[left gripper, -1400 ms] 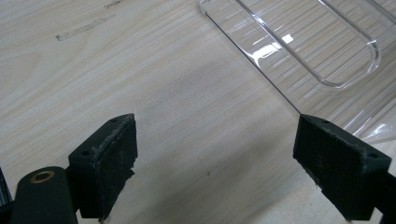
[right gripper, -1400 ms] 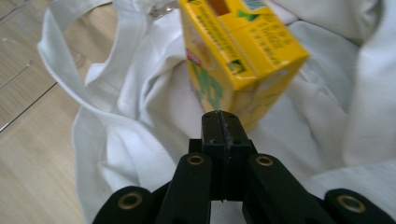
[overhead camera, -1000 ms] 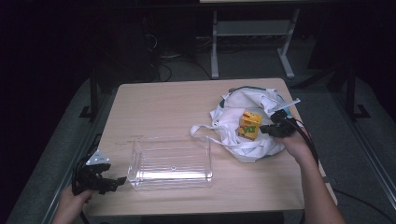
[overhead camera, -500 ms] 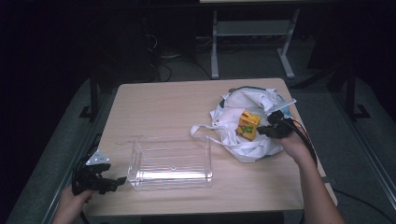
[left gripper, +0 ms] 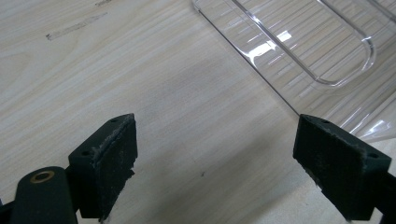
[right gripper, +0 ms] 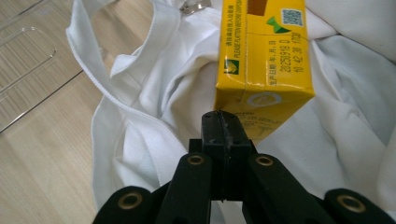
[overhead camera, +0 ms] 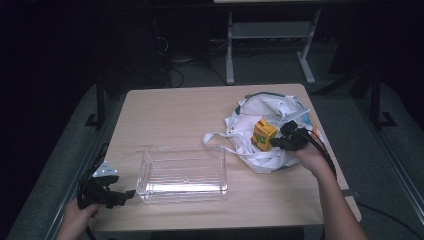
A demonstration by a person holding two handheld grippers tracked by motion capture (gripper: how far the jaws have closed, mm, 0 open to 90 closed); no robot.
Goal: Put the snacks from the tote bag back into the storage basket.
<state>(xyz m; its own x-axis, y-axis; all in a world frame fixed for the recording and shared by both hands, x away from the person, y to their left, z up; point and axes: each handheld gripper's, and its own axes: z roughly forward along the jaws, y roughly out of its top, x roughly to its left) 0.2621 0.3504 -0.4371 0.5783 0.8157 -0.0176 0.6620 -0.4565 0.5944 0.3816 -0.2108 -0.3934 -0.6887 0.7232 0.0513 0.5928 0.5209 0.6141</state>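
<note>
The right gripper [right gripper: 223, 135], jaws pressed together on nothing, sits just below the yellow carton [right gripper: 264, 51], whose long axis runs toward the frame's top. The left gripper [left gripper: 229, 154] rests wide open at the high view's lower left, well apart.

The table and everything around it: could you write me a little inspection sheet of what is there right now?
Surface: light wooden table, bare at the far left.
Job's things: yellow carton sitting on a crumpled white cloth bag; clear plastic bin near the front edge, nothing seen inside.
Clutter: nothing seen.
Grippers: right gripper shut, its tip at the carton's bottom edge, nothing between the jaws; left gripper open over bare wood beside the bin.
Cables: one trails from each gripper; more lie on the floor beyond the table.
Surroundings: dark room, white metal frame behind the table.
</note>
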